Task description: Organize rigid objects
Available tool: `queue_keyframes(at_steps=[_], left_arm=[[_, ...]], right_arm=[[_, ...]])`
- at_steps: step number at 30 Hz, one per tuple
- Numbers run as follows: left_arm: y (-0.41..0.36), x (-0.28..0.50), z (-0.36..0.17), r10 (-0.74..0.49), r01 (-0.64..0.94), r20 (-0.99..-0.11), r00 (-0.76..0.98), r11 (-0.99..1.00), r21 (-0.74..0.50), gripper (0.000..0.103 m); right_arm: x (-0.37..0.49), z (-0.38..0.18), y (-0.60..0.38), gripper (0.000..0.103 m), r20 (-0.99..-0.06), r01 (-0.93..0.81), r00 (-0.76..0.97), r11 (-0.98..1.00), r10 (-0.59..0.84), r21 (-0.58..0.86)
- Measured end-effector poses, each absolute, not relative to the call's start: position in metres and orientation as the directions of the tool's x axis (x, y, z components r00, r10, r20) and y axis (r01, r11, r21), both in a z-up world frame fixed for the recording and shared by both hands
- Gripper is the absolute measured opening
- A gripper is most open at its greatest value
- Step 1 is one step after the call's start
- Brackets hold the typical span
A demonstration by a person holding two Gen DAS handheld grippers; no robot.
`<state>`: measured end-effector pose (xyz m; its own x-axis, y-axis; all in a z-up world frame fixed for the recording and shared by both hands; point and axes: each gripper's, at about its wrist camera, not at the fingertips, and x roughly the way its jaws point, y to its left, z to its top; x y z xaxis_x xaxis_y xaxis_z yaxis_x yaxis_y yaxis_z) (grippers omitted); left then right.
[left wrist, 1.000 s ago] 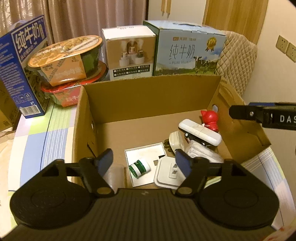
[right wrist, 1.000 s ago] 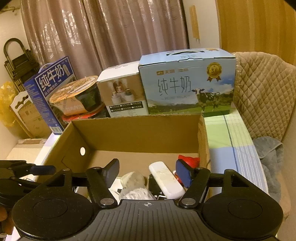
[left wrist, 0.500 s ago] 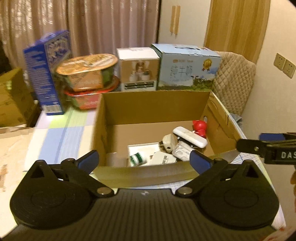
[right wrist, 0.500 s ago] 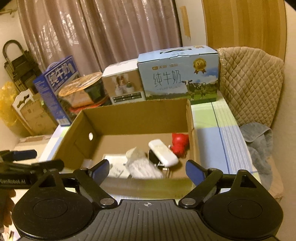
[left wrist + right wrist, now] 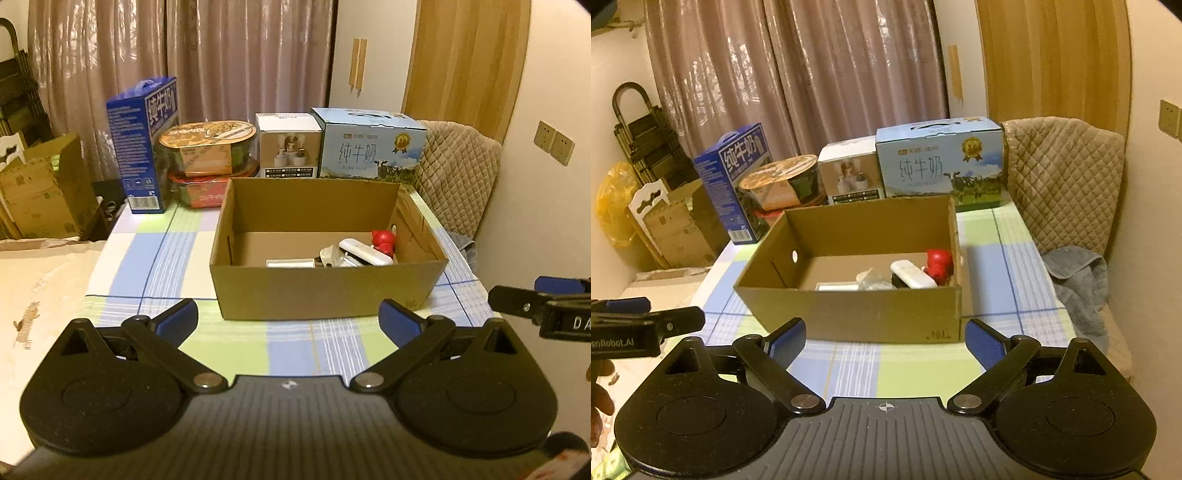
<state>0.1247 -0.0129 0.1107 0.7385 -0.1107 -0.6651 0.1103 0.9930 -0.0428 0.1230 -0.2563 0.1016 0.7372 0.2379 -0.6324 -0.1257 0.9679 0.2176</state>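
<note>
Both tongs empty, held back from the cardboard box (image 5: 325, 291), nothing between the fingers on either. Left tongs (image 5: 290, 319) spread fully wide. Right tongs (image 5: 885, 341) wide too, jaws opening a bit further at this moment. Each unit shows at the edge of the other's view.

Box sits open-topped on the checked desk (image 5: 159, 258), near wall facing both cameras. Contents bunched toward its right half: red figurine (image 5: 939, 264) by the right wall, white oblong device (image 5: 911, 278) just left of it and touching or nearly so, a crumpled clear-wrapped item (image 5: 871, 281) next over, and a flat white piece (image 5: 290, 263) on the floor of the box toward the middle. Left half of the box floor is bare cardboard.

Behind the box along the far desk edge: blue milk carton (image 5: 146, 147), stacked instant noodle bowls (image 5: 207, 155), small white box (image 5: 288, 146), light-blue milk case (image 5: 369, 147).
</note>
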Motion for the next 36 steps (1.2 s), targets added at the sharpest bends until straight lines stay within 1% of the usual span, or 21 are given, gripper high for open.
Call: queue_keyframes(at_steps=[2,8,15,18,25,36], left_arm=[[-0.013,0.112,0.112,-0.121,0.121,-0.662,0.740,0.992,-0.045,0.102],[-0.015,0.076,0.116,-0.096,0.104,-0.657,0.748,0.994,-0.027,0.102],[-0.017,0.041,0.116,-0.076,0.088,-0.650,0.756,0.996,-0.014,0.102],[-0.013,0.030,0.116,-0.085,0.077,-0.653,0.753,0.996,-0.040,0.102],[-0.006,0.020,0.114,-0.078,0.050,-0.656,0.751,0.997,-0.062,0.102],[-0.007,0.016,0.111,-0.068,0.042,-0.660,0.748,0.998,-0.056,0.102]], right_arm=[[0.111,0.105,-0.258,0.090,-0.627,-0.114,0.744,0.969,0.230,0.220],[0.075,0.114,-0.256,0.091,-0.622,-0.141,0.750,0.973,0.226,0.184],[0.039,0.113,-0.256,0.091,-0.621,-0.154,0.740,0.964,0.258,0.218],[0.029,0.111,-0.253,0.091,-0.627,-0.158,0.736,0.965,0.255,0.208],[0.020,0.105,-0.250,0.091,-0.634,-0.165,0.726,0.962,0.267,0.216],[0.021,0.100,-0.248,0.091,-0.637,-0.160,0.726,0.965,0.259,0.209]])
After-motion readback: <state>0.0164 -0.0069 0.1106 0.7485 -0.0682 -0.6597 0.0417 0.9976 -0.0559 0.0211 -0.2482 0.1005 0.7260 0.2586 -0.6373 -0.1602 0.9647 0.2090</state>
